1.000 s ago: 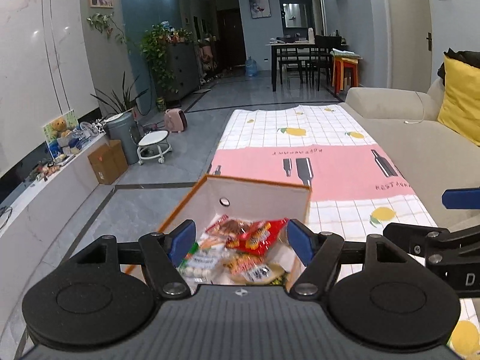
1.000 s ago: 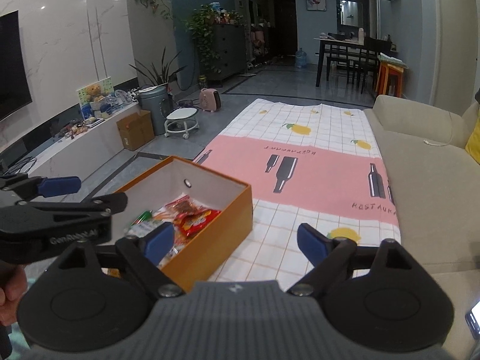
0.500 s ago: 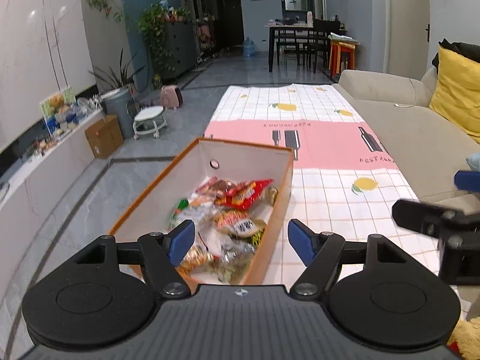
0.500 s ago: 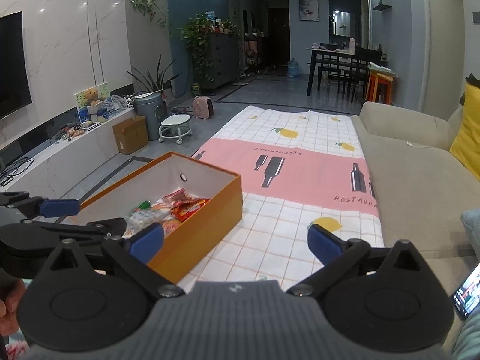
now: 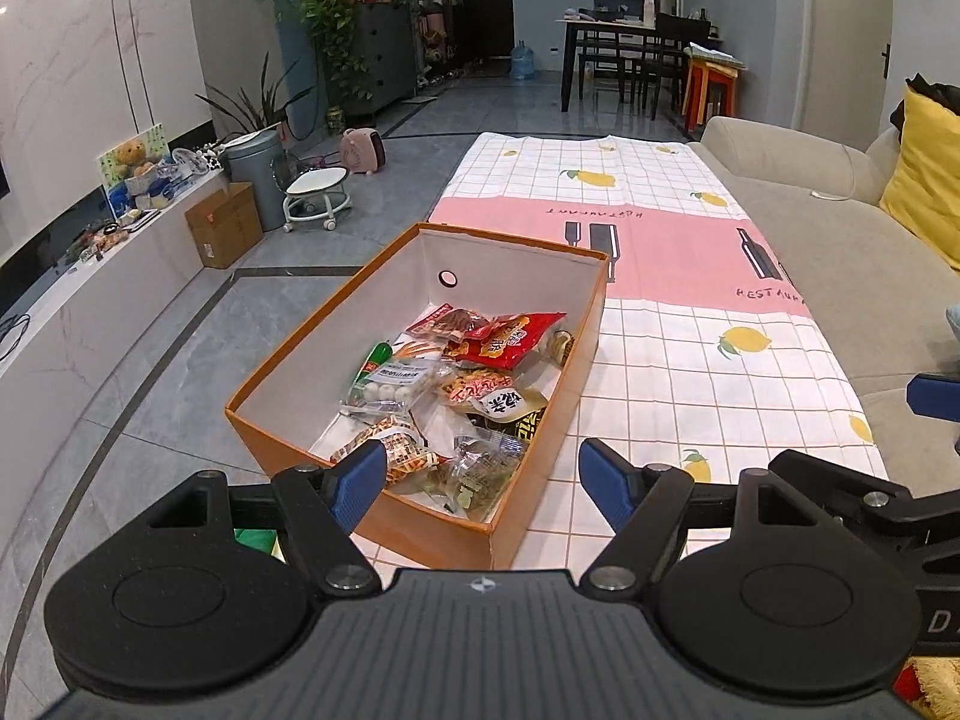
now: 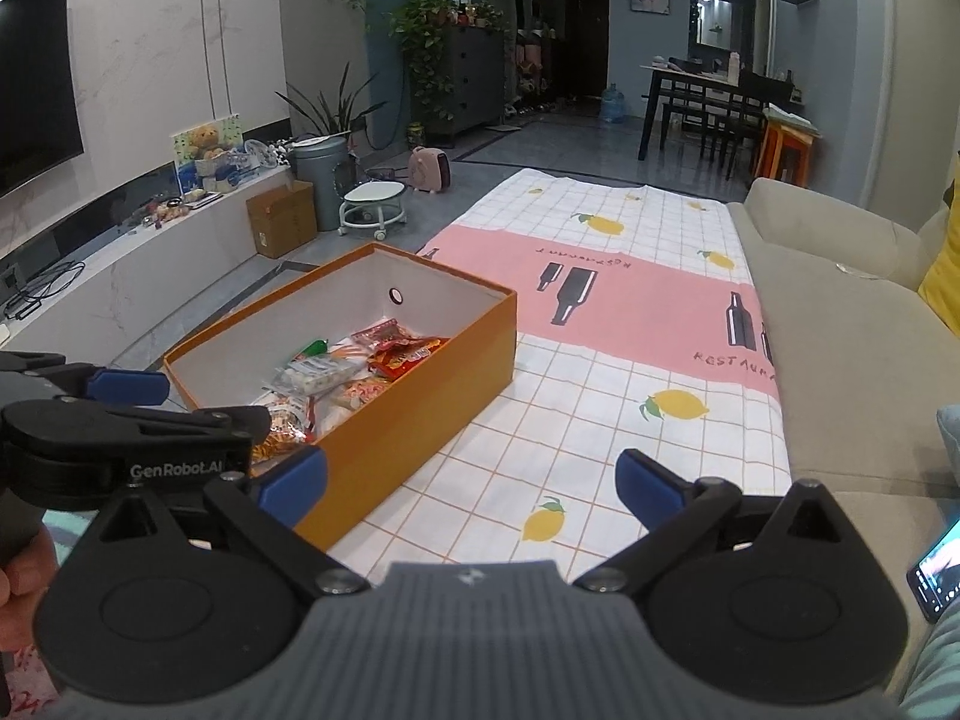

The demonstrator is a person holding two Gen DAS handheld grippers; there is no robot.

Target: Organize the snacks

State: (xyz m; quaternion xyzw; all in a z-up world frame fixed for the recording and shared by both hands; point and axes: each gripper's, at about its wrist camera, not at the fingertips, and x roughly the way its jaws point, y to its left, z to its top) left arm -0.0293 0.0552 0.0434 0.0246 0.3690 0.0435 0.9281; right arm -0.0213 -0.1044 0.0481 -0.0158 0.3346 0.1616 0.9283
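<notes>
An orange box [image 5: 288, 354] with a white inside stands on a lemon-print cloth [image 5: 690, 372]. It holds several snack packets, among them a red bag [image 5: 510, 339] and a clear pack of white balls [image 5: 390, 384]. My left gripper [image 5: 483, 480] is open and empty, held back from the box's near end. My right gripper [image 6: 471, 480] is open and empty, to the right of the box [image 6: 414, 414], over the cloth [image 6: 600, 396]. The left gripper also shows at the left edge of the right wrist view [image 6: 126, 387].
A beige sofa [image 5: 840, 252] with a yellow cushion [image 5: 924, 180] runs along the right. A low white TV shelf [image 6: 120, 264], a cardboard carton [image 5: 225, 225], a grey bin [image 5: 255, 171] and a small stool [image 5: 318, 198] stand left. A phone [image 6: 936, 570] lies at the right edge.
Both grippers have drawn back and risen away from the box, so the whole box and more of the cloth show. Both stay open and empty.
</notes>
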